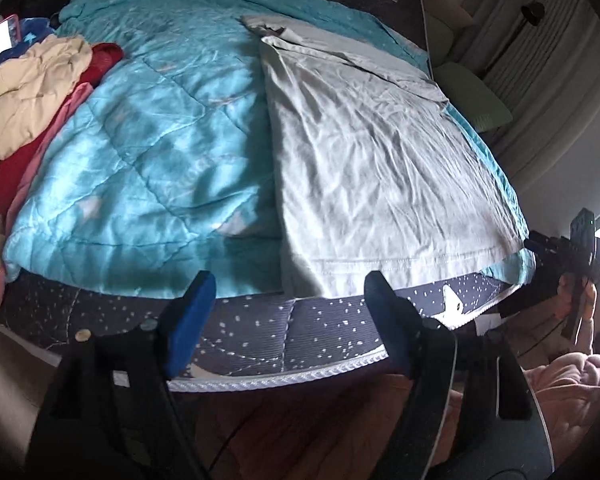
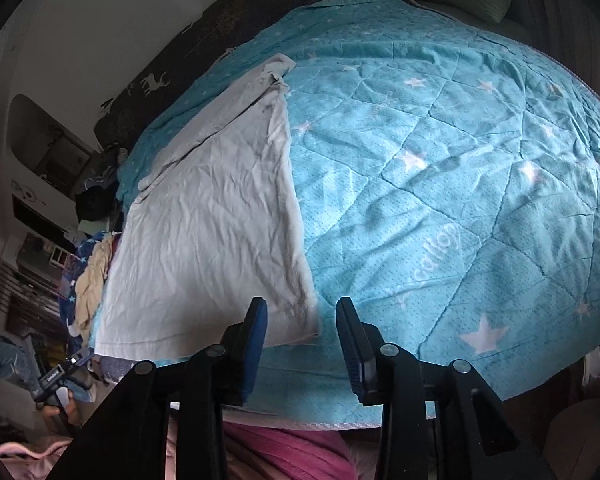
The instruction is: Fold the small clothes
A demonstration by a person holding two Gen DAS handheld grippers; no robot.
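Two hand-held grippers are hovering at the near edge of the bed (image 1: 260,332), and we are looking across it from both wrist views. Largest is the turquoise quilt (image 1: 148,152) with white stars, covering most of the bed. On it we are seeing the task's thing, a pale grey garment (image 1: 380,168), spread flat and already doubled lengthwise, lying toward the right side in the left wrist view, its stitched hem reaching the near edge of the quilt. At the far left a heap of other clothes (image 1: 32,96), cream, red and pink, is waiting; we are counting no baskets or other containers here, so nothing is holding the laundry but the bed itself.

We are judging the grey garment to be light, thin and limp: it is creasing all over, so it will sag and slide on the quilt rather than hold a shape. The hem corners look like the best places to pinch, one per gripper, lifting both together to carry the near edge toward the far collar end.

The left hand-held gripper (image 1: 288,312) is standing spread wide, nothing between its blue pads, just short of the hem. The right hand-held gripper (image 2: 300,336) is standing partly spread, also empty, just beside the garment's near right corner.
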